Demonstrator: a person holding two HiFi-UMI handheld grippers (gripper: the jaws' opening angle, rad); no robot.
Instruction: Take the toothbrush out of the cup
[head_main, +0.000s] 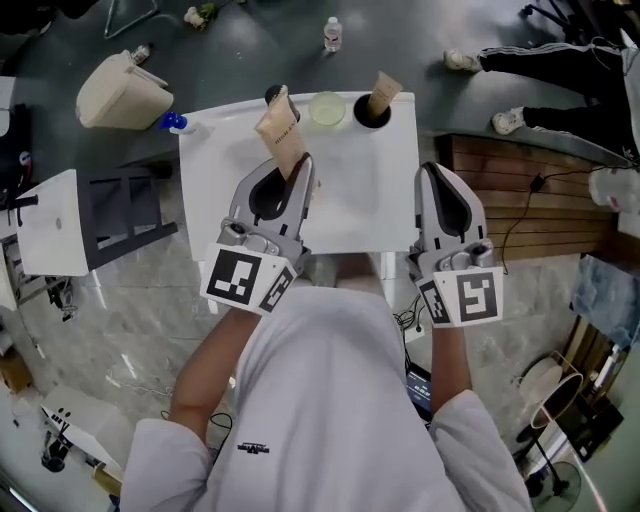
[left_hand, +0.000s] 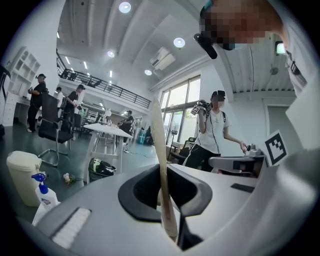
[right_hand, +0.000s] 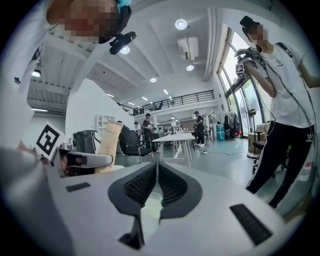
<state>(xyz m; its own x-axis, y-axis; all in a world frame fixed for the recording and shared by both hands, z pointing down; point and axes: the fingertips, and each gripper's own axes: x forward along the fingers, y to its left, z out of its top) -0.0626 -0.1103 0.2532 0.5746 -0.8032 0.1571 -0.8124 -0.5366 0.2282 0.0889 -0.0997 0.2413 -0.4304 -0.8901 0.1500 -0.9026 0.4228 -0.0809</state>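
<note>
**Though light, the wrapped toothbrush is held only low down**

Nearest, the right gripper (head_main: 437, 172) is pressed together on nothing. The left gripper (head_main: 302, 165) is pinched on the lower end of the toothbrush (head_main: 282, 135), which is sealed in a brown paper sleeve and held above the white table (head_main: 370, 200), seemingly clear of the black cup (head_main: 272, 96) behind. A stiff, light handle is judged to lie inside a slick, crushable sleeve. A grip over the handle is advised.

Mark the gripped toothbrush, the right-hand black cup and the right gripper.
gripped toothbrush (head_main: 281, 135): head view, paper sleeve's middle.
right-hand black cup (head_main: 360, 115): head view, dark rim.
right gripper (right_hand: 156, 167): right gripper view, closed tips.
</note>
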